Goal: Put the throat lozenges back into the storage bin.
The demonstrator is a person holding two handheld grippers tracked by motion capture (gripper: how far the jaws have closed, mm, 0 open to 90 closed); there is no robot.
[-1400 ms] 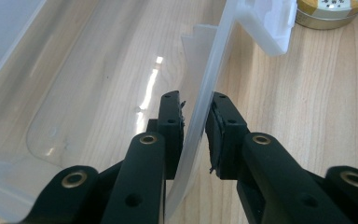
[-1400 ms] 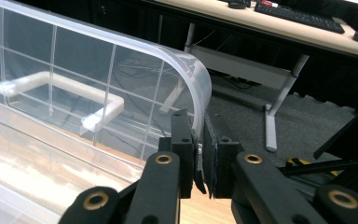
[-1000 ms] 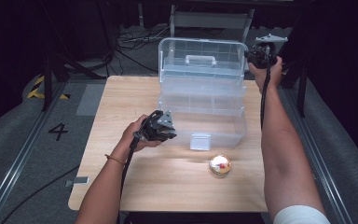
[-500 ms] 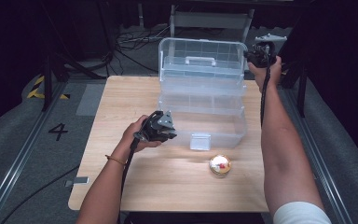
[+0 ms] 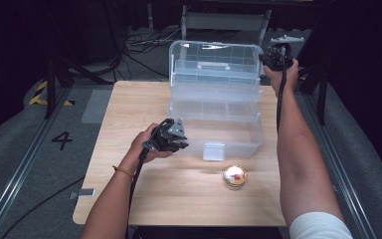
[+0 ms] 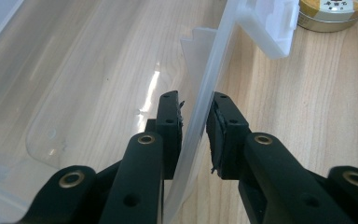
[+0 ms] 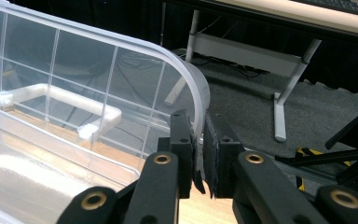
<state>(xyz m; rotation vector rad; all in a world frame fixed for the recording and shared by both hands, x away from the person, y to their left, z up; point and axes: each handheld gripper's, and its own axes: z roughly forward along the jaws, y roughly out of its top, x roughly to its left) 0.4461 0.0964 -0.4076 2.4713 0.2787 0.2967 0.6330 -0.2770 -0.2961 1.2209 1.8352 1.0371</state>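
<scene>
A clear plastic tiered storage box (image 5: 214, 112) stands open in the middle of the wooden table (image 5: 179, 199), its lid (image 5: 214, 57) upright at the back. At the box's front left corner my left gripper (image 5: 180, 142) is shut on the thin front wall (image 6: 200, 116), with one pad on each side. The box's white latch (image 6: 270, 23) hangs just beyond. My right gripper (image 5: 267, 58) is raised at the lid's upper right corner, shut on the lid's curved edge (image 7: 198, 93). The lid's handle (image 7: 56, 95) shows through the clear plastic.
A round gold tin (image 5: 235, 175) lies on the table in front of the box, right of the latch (image 5: 214, 151); its rim also shows in the left gripper view (image 6: 331, 11). Behind the table stand a desk frame (image 7: 279, 98) and cables on the grey floor.
</scene>
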